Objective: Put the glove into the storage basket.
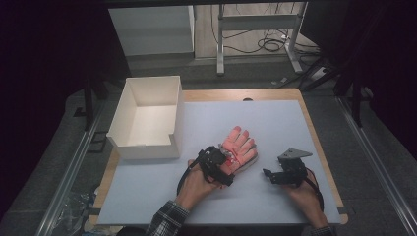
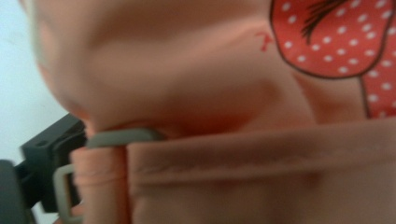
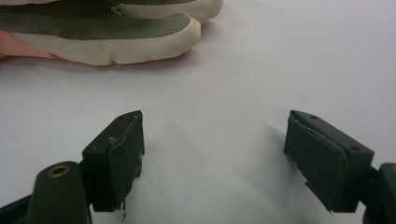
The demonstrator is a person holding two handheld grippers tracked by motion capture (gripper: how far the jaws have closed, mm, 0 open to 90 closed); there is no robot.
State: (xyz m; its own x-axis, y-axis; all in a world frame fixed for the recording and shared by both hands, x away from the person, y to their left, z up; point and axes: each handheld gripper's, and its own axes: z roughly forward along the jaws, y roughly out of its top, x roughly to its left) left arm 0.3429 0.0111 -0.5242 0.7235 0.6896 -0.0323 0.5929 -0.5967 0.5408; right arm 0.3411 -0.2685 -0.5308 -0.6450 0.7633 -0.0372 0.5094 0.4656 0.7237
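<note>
A salmon-pink glove with a red polka-dot print lies palm-down on the white mat, fingers pointing away from me. My left gripper sits at its cuff end. In the left gripper view the glove and its grey strap buckle are pressed right up to the camera. One black finger stands far out at the left, and the other is hidden under the fabric. My right gripper rests on the mat to the glove's right, open and holding nothing, with the glove's grey-and-cream fingers ahead of it.
A white open-topped cardboard box stands at the mat's back left, a cut-out in its near wall. The wooden table edge borders the mat at right. Beyond the table are a white cabinet and metal desk legs with cables on the floor.
</note>
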